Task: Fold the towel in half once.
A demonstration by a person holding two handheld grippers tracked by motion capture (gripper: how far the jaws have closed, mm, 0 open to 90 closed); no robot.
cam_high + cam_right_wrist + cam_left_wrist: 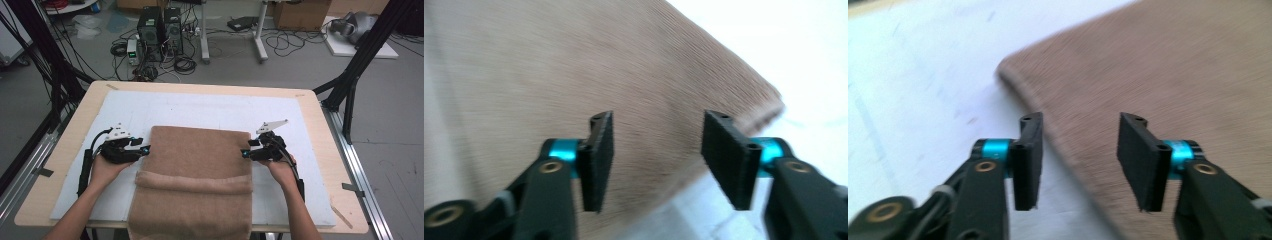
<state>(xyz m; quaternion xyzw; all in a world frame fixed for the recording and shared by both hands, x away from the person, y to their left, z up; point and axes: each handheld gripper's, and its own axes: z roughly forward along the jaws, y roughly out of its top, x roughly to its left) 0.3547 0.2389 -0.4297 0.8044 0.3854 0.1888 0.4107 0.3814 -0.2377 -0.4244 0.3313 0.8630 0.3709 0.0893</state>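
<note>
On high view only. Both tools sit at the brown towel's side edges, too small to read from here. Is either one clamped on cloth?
Observer: No. The left gripper view has the left tool with jaws apart and nothing between the pads.
Operator: And the other?
Observer: In its own view the right tool is open as well; the towel lies under and beyond the jaws, not pinched.
Operator: Where's the edge relative to the left jaws?
Observer: It runs through the gap: one jaw is over the white mat, the other over the towel.
</note>
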